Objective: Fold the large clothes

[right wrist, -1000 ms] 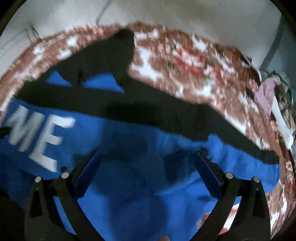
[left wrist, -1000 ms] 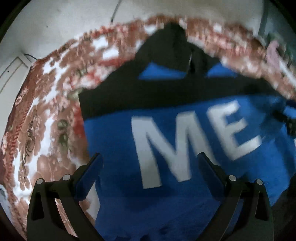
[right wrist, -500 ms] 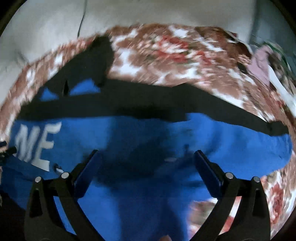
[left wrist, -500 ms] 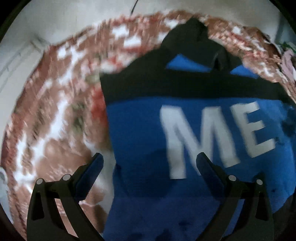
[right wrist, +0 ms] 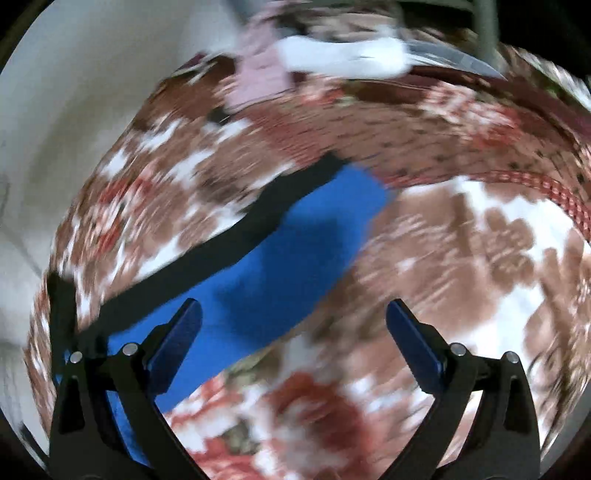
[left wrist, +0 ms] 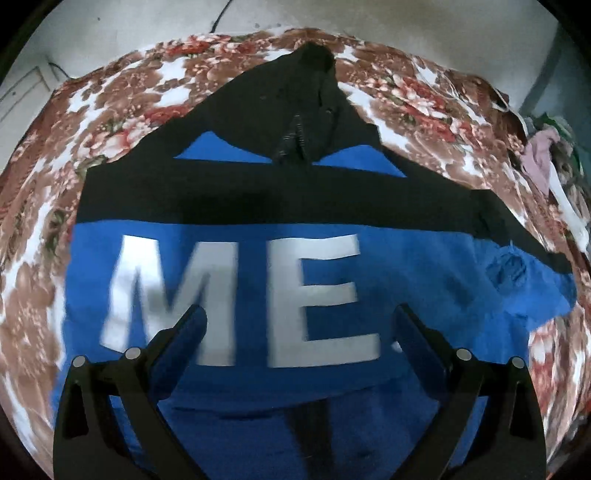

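Observation:
A large blue hoodie [left wrist: 424,280] with a black shoulder band, a black hood [left wrist: 295,99] and big white letters "ME" lies front up on a floral bedspread [left wrist: 122,110]. My left gripper [left wrist: 299,325] hovers open above its chest, nothing between the fingers. In the right wrist view, only the hoodie's blue sleeve [right wrist: 280,266] with its black stripe shows, stretched out across the bedspread [right wrist: 480,266]. My right gripper [right wrist: 293,321] is open over the sleeve's lower edge and the bare bedspread, holding nothing. That view is blurred by motion.
A pile of other clothes, pink and white [left wrist: 543,155], lies at the bed's far right edge, also seen as pink and white cloth [right wrist: 314,62]. A pale wall [left wrist: 369,22] stands behind the bed.
The left gripper swung back right, so the hoodie's chest is centred again. The right gripper swung far right, off the body toward the sleeve end. Both stayed open.

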### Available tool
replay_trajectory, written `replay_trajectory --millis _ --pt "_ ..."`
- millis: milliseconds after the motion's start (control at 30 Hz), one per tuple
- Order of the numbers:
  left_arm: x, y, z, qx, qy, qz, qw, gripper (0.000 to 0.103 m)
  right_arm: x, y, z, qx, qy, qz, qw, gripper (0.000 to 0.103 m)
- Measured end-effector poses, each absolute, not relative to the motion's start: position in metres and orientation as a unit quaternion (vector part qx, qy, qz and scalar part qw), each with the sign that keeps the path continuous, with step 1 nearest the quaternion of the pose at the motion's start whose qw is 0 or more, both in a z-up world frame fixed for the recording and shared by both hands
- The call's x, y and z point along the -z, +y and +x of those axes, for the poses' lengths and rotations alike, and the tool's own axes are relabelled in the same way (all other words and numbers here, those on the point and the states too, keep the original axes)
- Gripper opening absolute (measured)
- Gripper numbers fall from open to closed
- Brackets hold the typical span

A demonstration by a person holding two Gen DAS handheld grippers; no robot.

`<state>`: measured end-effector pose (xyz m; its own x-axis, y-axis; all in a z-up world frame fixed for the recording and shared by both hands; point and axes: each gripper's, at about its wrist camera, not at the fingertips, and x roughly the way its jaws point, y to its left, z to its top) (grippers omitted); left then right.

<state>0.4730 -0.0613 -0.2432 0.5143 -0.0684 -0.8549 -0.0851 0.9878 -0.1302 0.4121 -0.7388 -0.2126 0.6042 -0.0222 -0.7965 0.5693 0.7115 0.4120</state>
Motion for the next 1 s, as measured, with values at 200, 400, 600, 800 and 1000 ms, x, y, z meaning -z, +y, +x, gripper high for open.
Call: replay_trajectory --millis 200,400,600,800,1000 --pt "0.235 -0.199 0.478 0.070 0.462 0.030 0.884 0.098 0.248 -0.809 0.422 0.119 0.368 0.493 0.779 0.099" --pt "0.252 -0.272 0.502 0.086 0.478 0.069 0.871 0.098 0.287 -0.827 0.441 0.080 0.369 0.563 0.736 0.099" --pt "0.311 -0.270 0.518 0.089 0.523 0.064 0.845 0.099 0.306 -0.837 0.464 0.061 0.373 0.590 0.713 0.099" --pt "0.316 -0.262 0.508 0.111 0.494 0.052 0.861 0.099 0.309 -0.839 0.483 0.056 0.373 0.583 0.720 0.099" --pt "0.321 -0.266 0.507 0.108 0.481 0.054 0.869 0.099 0.321 -0.836 0.490 0.050 0.411 0.554 0.723 0.028"
